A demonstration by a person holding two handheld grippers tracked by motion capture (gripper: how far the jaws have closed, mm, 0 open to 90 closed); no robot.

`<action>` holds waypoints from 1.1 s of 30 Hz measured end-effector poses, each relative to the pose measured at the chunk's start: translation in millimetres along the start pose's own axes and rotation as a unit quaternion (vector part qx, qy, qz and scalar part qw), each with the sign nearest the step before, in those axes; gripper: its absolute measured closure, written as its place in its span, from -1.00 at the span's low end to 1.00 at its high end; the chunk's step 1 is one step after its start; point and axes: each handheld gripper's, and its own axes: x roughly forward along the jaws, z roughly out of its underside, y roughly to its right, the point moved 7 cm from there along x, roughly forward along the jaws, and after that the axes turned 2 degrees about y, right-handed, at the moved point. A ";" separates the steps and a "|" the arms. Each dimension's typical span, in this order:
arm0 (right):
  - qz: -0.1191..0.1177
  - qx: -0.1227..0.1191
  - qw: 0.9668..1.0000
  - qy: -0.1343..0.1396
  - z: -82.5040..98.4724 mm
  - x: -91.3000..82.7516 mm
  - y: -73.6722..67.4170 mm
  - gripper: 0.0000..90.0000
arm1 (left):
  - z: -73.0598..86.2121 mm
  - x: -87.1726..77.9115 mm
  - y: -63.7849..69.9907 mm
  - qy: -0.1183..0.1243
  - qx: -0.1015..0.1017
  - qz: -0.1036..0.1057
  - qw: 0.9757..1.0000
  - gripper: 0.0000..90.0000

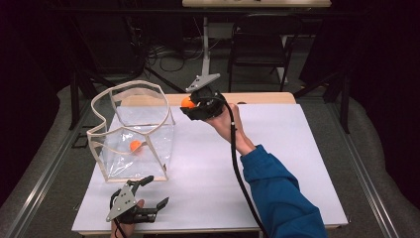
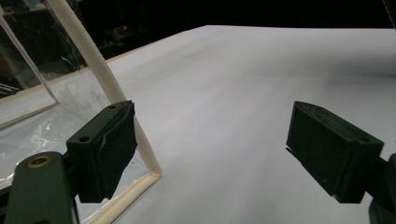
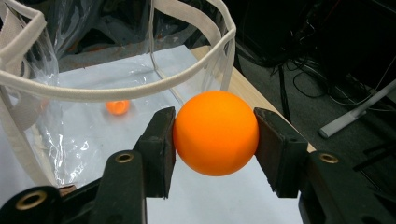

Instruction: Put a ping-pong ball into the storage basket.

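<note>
An orange ball [image 3: 215, 133] sits clamped between the two black pads of my right gripper [image 3: 215, 140]. In the high view that right gripper [image 1: 190, 105] hangs in the air with the ball [image 1: 187, 102], just right of the rim of a clear plastic bag [image 1: 133, 130] edged in cream tape. A second orange ball [image 1: 135, 145] lies inside the bag, also seen through its wall [image 3: 116, 107]. My left gripper [image 1: 156, 191] rests open near the table's front left, by the bag's near corner [image 2: 144, 177], nothing between its jaws.
A white sheet [image 1: 277, 163] covers the table, with a wooden strip [image 1: 257, 97] showing at the far edge. Beyond the table stand a dark chair [image 1: 260, 44] and cables on the floor. A blue sleeve [image 1: 280, 193] crosses the right half.
</note>
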 end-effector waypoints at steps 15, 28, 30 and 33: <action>-0.003 -0.005 1.000 0.013 -17.1 -3.9 -0.3 0.13 | 0.4 -0.5 -0.6 -0.002 0.000 0.000 1.000 -0.65; -0.008 -0.009 1.000 0.021 -25.5 -1.2 -5.4 0.13 | 0.2 0.0 0.3 -0.001 0.001 0.001 1.000 -0.65; -0.008 -0.010 1.000 0.020 -25.5 -0.6 -6.4 0.13 | -0.1 -0.1 0.4 0.000 0.001 0.001 1.000 -0.65; -0.008 -0.012 1.000 0.022 -26.5 -0.2 -7.5 0.13 | 0.6 0.0 0.1 -0.003 0.001 0.000 1.000 -0.65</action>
